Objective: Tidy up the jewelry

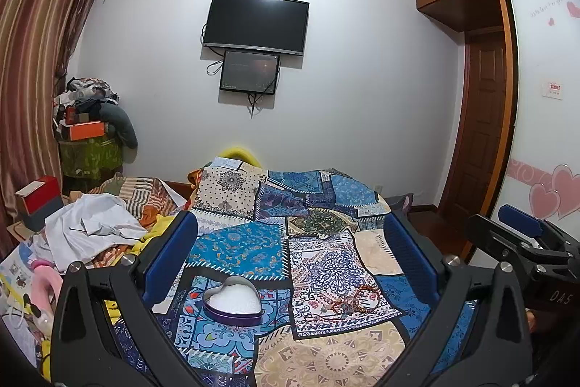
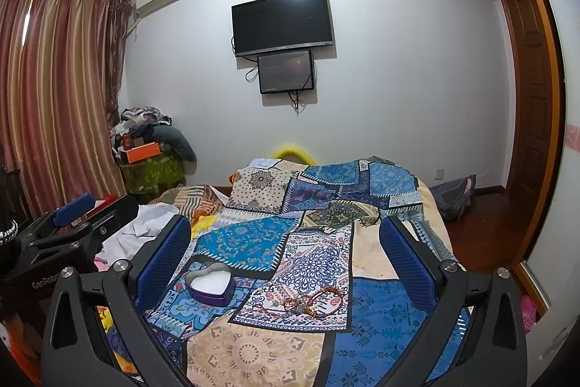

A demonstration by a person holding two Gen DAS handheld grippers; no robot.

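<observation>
A purple heart-shaped tin [image 1: 232,300] with a white lining lies open on the patchwork bedspread [image 1: 253,242]. To its right lies a tangle of beaded bracelets and cords [image 1: 349,301]. My left gripper [image 1: 290,242] is open and empty, held above and in front of both. In the right wrist view the tin [image 2: 209,282] sits left of centre and the bracelets [image 2: 308,303] lie in the middle. My right gripper [image 2: 284,242] is open and empty above them. Each gripper shows at the edge of the other's view, the right gripper [image 1: 522,234] and the left gripper [image 2: 72,213].
The bed's left side holds crumpled white cloth [image 1: 90,227], a red box [image 1: 38,196] and papers. A pile of clothes and an orange box [image 1: 87,129] stands in the far left corner. A wooden door [image 1: 482,133] and wardrobe are on the right. A TV [image 1: 255,24] hangs on the wall.
</observation>
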